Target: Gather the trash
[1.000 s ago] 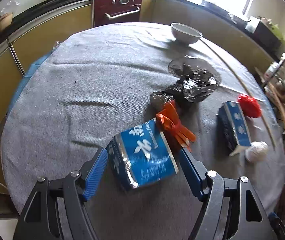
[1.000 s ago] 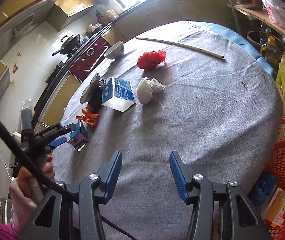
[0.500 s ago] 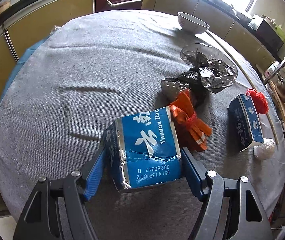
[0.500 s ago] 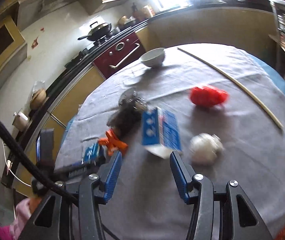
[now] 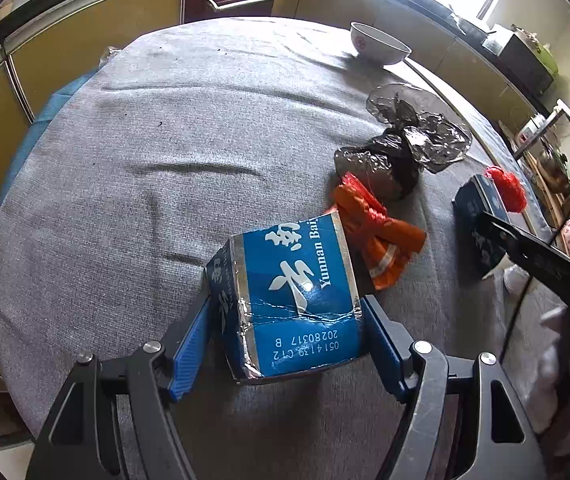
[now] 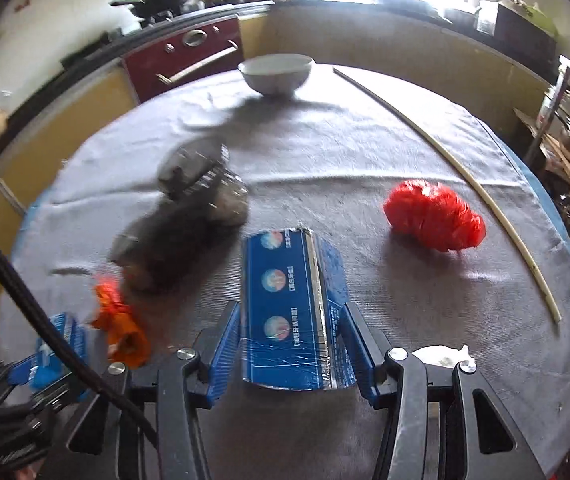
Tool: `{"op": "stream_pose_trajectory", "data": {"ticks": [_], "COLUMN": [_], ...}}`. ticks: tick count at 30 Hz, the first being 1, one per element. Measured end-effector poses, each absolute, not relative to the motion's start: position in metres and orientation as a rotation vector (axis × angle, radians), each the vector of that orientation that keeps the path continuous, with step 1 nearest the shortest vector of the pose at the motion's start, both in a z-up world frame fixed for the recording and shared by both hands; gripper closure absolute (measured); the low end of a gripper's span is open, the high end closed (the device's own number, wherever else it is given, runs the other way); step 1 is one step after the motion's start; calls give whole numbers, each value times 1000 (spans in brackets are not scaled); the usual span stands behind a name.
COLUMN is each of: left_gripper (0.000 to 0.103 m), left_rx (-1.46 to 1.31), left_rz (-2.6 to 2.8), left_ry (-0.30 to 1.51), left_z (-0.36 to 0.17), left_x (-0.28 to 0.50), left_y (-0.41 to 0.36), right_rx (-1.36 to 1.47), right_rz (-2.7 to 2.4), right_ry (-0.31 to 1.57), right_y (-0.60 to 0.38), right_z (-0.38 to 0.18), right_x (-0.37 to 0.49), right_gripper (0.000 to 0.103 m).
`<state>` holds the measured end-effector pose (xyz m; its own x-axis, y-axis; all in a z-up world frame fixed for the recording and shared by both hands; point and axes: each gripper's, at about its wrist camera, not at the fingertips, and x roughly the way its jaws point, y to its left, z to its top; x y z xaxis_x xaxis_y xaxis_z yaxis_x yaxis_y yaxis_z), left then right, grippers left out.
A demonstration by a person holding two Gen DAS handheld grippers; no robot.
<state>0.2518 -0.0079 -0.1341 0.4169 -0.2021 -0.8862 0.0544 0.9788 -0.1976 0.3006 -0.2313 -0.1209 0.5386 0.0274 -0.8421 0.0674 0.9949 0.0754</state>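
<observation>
A: Starting left, how's the left gripper (image 5: pixel 285 340) doing?

B: Its pads sit on both sides of the blue carton (image 5: pixel 289 300), which lies on the grey tablecloth (image 5: pixel 165 140). Whether they're pressing it, I can't tell.

A: And the right gripper (image 6: pixel 291 348)?

B: It straddles the second blue box (image 6: pixel 293 308), gaps visible, fingers released. I'd centre it, then squeeze gently; these crumple. The red bag (image 6: pixel 435 216) waits further right.
</observation>
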Motion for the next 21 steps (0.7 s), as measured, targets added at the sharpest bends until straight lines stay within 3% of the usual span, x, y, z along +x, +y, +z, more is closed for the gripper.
{"op": "stream_pose_trajectory", "data": {"ticks": [8, 21], "left_gripper": [31, 32], "left_rx": [-135, -49], "left_rz": [-199, -234], "left_ry": [1124, 1077], "left_z": [-132, -110], "left_x": [232, 173], "left_y": [-2, -17], "right_rx": [184, 464], "right_rz": [-9, 139], "right_ry": [965, 954], "right_y": [-253, -278], "right_z": [-121, -105], "right_x": [293, 198], "right_gripper": [57, 57]}}
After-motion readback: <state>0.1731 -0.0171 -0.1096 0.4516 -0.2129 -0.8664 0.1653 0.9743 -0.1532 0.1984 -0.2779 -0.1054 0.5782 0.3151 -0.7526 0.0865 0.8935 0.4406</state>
